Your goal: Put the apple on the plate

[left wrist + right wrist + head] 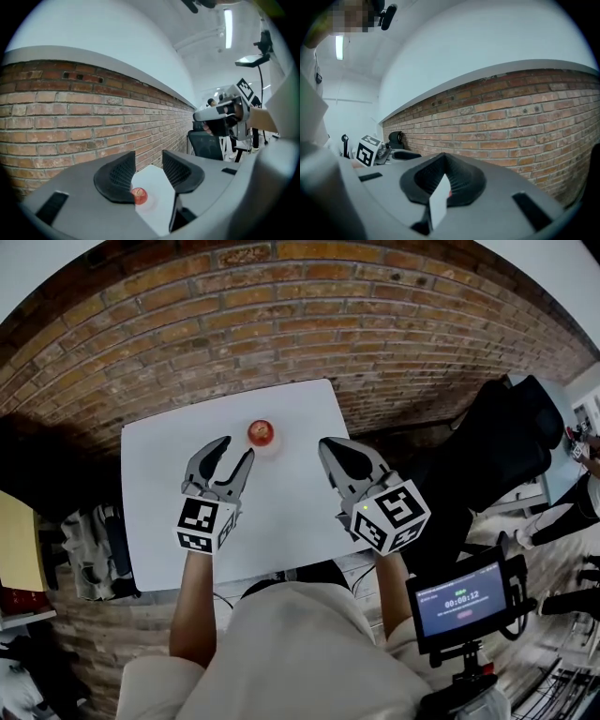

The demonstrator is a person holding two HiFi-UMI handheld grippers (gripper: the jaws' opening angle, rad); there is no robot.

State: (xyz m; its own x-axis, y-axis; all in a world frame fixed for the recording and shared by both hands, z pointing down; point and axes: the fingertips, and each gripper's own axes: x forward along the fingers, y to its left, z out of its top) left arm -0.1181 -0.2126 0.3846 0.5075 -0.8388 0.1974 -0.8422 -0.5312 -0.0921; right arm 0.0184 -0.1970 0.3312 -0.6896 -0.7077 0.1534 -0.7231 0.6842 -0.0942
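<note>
Held left hand-held gripper (238, 447) parted, empty, apple (261, 433) ahead on plate (151, 201); right hand-held gripper (326, 443) closed, empty. Called for nudging nothing.

The right gripper (443, 161) hides most of the apple (450, 193).

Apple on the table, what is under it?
Under the apple is what looks like a pale plate, lying on the white table. The apple hides the plate's middle, so only its faint edge shows.
</note>
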